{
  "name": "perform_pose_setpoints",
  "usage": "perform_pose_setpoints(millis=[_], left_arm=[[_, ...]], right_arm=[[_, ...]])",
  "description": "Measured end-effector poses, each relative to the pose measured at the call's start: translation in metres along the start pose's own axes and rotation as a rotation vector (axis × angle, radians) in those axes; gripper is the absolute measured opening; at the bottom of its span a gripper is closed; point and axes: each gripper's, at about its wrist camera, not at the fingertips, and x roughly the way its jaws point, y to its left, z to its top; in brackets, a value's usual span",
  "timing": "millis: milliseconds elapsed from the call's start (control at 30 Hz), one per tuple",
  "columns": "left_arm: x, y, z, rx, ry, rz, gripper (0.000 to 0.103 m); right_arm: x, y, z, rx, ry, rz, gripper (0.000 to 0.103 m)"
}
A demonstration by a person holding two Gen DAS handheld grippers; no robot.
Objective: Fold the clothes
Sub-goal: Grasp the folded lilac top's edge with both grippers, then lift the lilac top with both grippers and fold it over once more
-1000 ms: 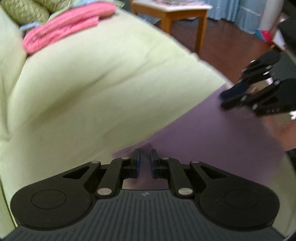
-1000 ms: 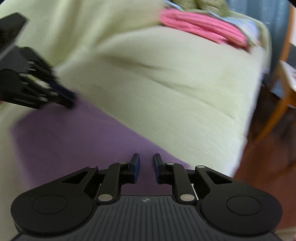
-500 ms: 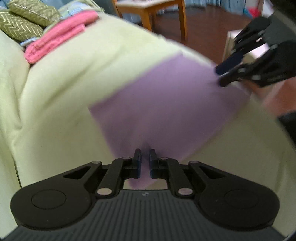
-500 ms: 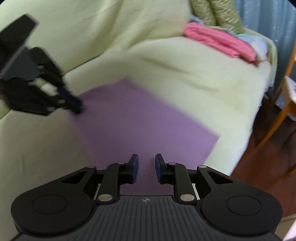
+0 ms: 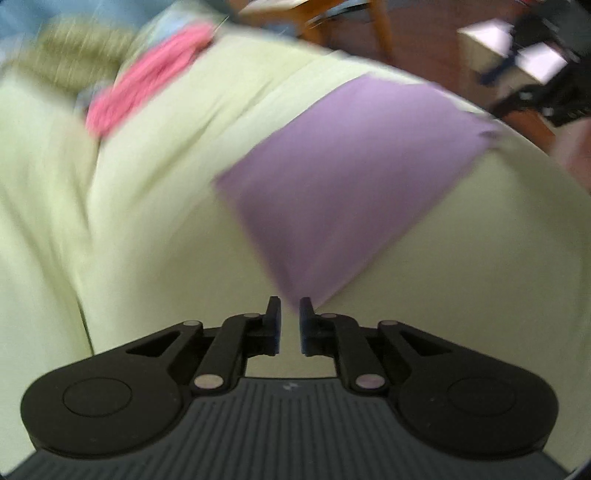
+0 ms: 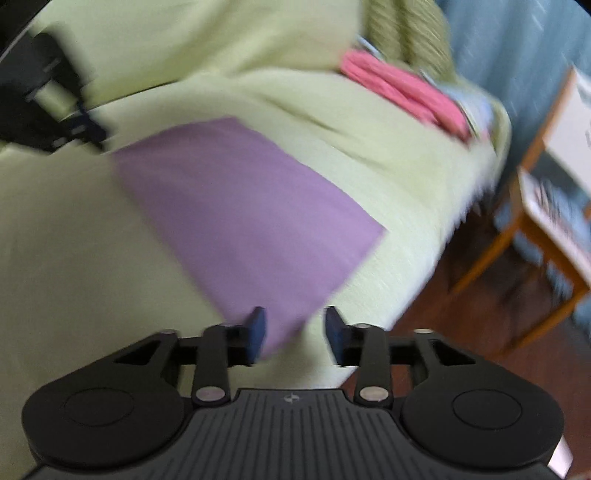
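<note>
While both views are blurred, I can see my left gripper (image 5: 289, 314) with its fingers narrowly parted, holding nothing, one corner of the purple cloth (image 5: 343, 184) just beyond their tips. My right gripper (image 6: 294, 326) has its fingers spread wide, a near corner of the same cloth lying between them. It rests flat on a pale green sofa (image 6: 388, 162). Farther back lie folded pink clothes (image 6: 402, 92) and green cushions (image 6: 406, 33). A wooden table (image 6: 546, 236) stands beside the sofa.
</note>
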Motion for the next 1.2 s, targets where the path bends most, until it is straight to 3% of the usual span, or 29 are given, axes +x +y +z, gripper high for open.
perform_pose_setpoints(millis=[33, 167, 233, 267, 433, 533, 600, 733, 833, 1033, 1200], left_arm=[[0.003, -0.015, 0.001, 0.079, -0.011, 0.035, 0.037], [0.032, -0.061, -0.011, 0.358, -0.013, 0.165, 0.036], [0.045, -0.073, -0.017, 0.474, -0.028, 0.231, 0.035], [0.050, -0.077, -0.019, 0.520, -0.037, 0.259, 0.034], [0.071, -0.071, -0.024, 0.642, -0.087, 0.312, 0.034], [0.073, -0.066, -0.026, 0.639, -0.114, 0.301, 0.034], [0.078, -0.062, -0.025, 0.641, -0.129, 0.301, 0.034], [0.075, -0.066, -0.024, 0.665, -0.108, 0.258, 0.010], [0.070, -0.063, -0.019, 0.659, -0.086, 0.241, 0.009], [0.041, -0.038, 0.009, 0.470, -0.037, 0.204, 0.008], [0.013, 0.013, 0.039, 0.207, 0.078, 0.263, 0.008]], right_arm=[[-0.001, 0.016, -0.003, -0.070, -0.002, -0.022, 0.050], [0.015, 0.070, -0.021, -0.335, 0.022, -0.159, 0.052], [0.026, 0.084, -0.025, -0.408, -0.002, -0.232, 0.052], [0.032, 0.090, -0.027, -0.439, -0.012, -0.270, 0.052], [0.041, 0.084, -0.019, -0.469, -0.007, -0.265, 0.050], [0.047, 0.080, -0.015, -0.487, -0.004, -0.261, 0.044], [0.051, 0.078, -0.012, -0.499, -0.001, -0.259, 0.033], [0.058, 0.073, -0.006, -0.524, 0.003, -0.254, 0.017], [0.064, 0.069, -0.001, -0.542, 0.006, -0.250, 0.006], [0.033, 0.021, 0.046, -0.667, -0.033, -0.117, 0.004], [0.029, -0.021, 0.124, -0.851, -0.180, 0.006, 0.004]])
